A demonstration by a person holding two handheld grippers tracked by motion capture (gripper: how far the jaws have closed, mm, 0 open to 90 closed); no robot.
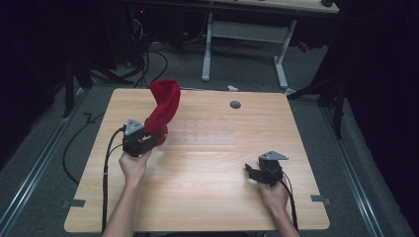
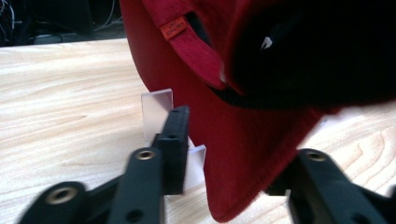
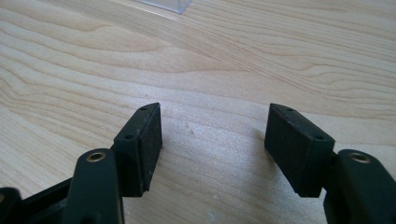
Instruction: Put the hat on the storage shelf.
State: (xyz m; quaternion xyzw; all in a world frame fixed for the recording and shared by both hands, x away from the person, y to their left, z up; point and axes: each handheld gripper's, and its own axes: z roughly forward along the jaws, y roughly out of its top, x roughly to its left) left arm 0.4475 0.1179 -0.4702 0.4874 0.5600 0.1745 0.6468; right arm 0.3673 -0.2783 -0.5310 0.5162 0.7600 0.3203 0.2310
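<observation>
The red cap (image 1: 163, 106) stands up tall on the desk (image 1: 207, 197), right in front of the left gripper (image 1: 148, 136). In the left gripper view the cap's brim (image 2: 233, 177) hangs down between the two black jaws, and the jaws are spread a bit, so the pads do not press on the red cloth. A small clear plastic stand (image 2: 159, 112) sits just past the left-hand jaw, touching the cap or very close to it; I cannot tell if the cap leans on it. The cap looks like it stays up by itself, so I think the job of putting the cap up on its stand is almost done. The letting go seems done too. What is left, I think, is to pull the left gripper back without bumping the brim, or the cap may tip over. The right gripper (image 1: 257, 173) rests far off to the side of the cap, low over the bare wood. Its jaws are wide apart with nothing between them. A flat clear plate (image 1: 200, 138) lies on the desk between the two grippers.
</observation>
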